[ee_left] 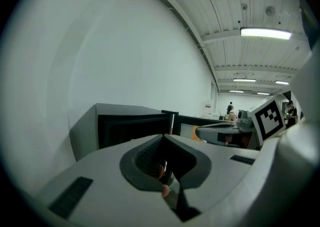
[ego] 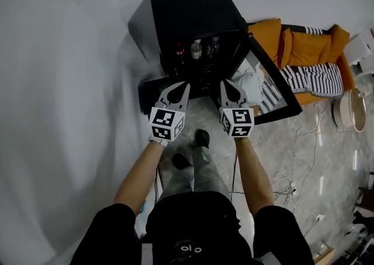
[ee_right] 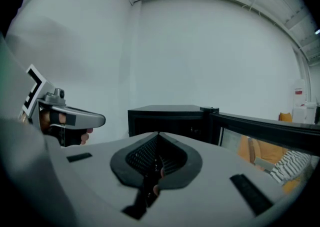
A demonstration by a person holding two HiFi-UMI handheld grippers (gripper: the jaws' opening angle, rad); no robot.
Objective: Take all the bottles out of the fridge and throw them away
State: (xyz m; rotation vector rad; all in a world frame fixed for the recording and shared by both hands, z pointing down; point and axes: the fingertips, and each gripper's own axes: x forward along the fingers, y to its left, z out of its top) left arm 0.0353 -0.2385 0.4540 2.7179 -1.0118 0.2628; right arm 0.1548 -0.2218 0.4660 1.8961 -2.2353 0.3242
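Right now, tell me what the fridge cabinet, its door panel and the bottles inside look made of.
Fridge cabinet: matte black, painted metal or plastic; dull, even sheen.
Door panel: probably glass, glossy; a striped pattern shows in it.
Bottles: the middle one looks clear, plastic or glass; too small to tell.

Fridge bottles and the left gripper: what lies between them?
Head view: only the dark lower inside of the open fridge separates the bottles from the left gripper.

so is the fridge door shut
No, the fridge door stands swung open, with bottles showing inside.
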